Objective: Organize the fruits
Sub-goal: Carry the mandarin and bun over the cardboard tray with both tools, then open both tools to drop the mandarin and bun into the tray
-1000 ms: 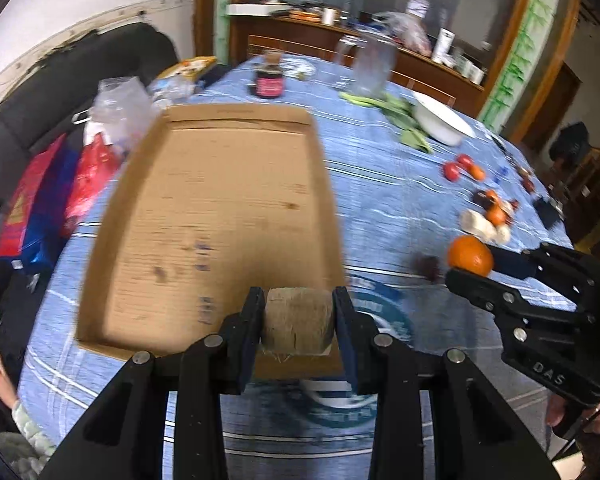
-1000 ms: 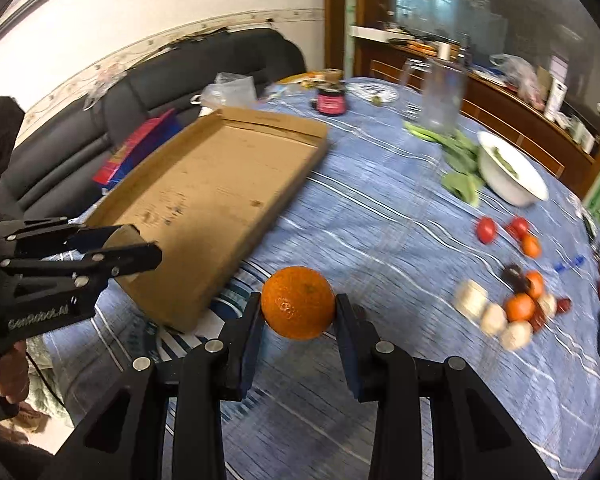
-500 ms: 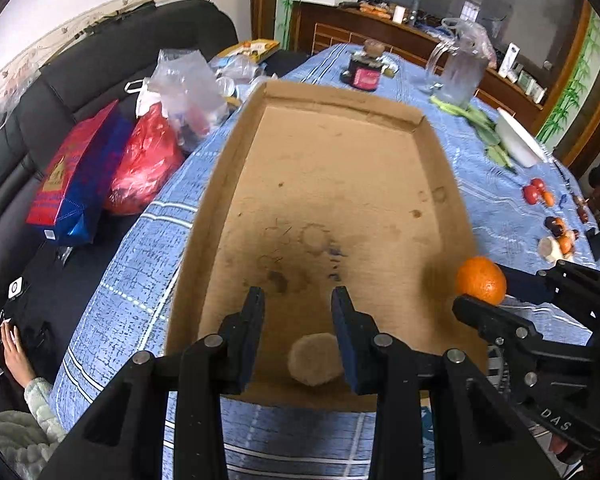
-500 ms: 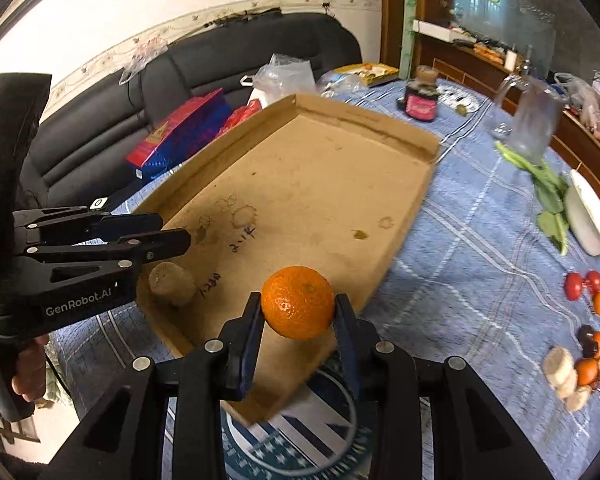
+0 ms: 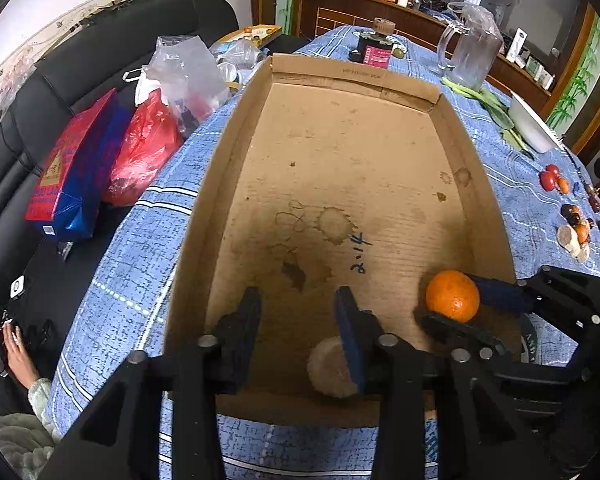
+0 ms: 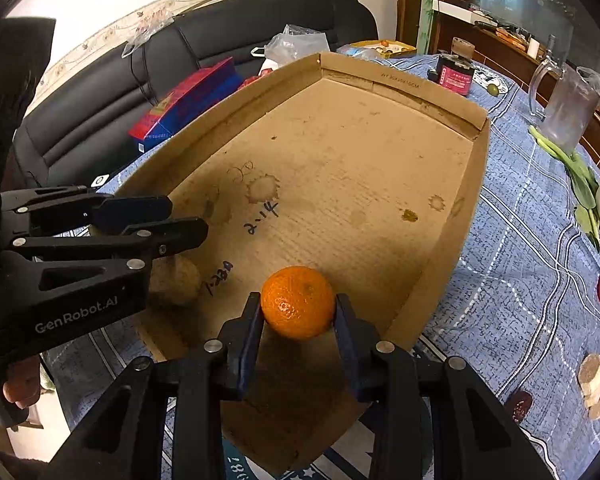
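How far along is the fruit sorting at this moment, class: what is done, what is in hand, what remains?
Done: one brown fruit lies in the cardboard tray, and the left claw stands open above it. In hand: the right claw grips the orange just over the tray floor, not yet let go. Left: the small fruits and the red ones wait on the blue tablecloth.

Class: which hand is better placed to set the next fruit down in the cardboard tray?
Right. Its tongs grip the orange over the cardboard tray; the left tongs are open, the brown fruit already lying there.
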### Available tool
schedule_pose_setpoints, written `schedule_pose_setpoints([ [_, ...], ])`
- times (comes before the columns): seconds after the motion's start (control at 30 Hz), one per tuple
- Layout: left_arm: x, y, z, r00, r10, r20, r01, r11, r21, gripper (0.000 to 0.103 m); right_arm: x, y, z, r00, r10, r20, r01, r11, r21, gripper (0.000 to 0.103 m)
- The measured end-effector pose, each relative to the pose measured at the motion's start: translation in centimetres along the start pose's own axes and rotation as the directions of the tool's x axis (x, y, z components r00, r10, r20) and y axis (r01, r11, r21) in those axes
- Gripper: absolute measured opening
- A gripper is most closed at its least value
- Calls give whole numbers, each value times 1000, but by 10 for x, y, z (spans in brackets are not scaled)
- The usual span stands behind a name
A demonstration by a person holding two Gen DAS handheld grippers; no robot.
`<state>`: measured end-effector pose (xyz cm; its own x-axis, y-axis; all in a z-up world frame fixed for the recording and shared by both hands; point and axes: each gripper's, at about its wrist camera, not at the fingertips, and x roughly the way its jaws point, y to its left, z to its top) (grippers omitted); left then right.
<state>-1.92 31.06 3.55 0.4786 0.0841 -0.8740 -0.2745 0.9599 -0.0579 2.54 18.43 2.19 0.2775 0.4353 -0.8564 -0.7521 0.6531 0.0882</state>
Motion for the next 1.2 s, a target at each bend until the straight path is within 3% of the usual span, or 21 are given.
schedule_pose_setpoints([
  [0.23, -2, 0, -1, 999, 36, -1, -36, 999, -4, 59, -4, 3, -2, 1000, -27, -15, 27, 1000, -16, 39],
  [0.47, -12, -7, -7, 997, 72, 9, -72, 997, -10, 68, -26, 5, -12, 999, -39, 14, 40, 999, -19, 40],
  [0.7, -24, -25, -14, 995, 92, 28, -92, 996, -3, 69, -59, 4, -26, 997, -43, 69, 44, 999, -10, 50],
  [0.97, -44, -56, -21, 990, 113, 84, -115, 993, 10, 69, -82, -17, -59, 996, -49, 77, 46, 998, 43, 50],
  [1.2, -51, -93, -25, 992, 85, 97, -90, 995, 51, 71, -102, -51, -102, 994, -86, 68, 77, 989, 127, 50],
])
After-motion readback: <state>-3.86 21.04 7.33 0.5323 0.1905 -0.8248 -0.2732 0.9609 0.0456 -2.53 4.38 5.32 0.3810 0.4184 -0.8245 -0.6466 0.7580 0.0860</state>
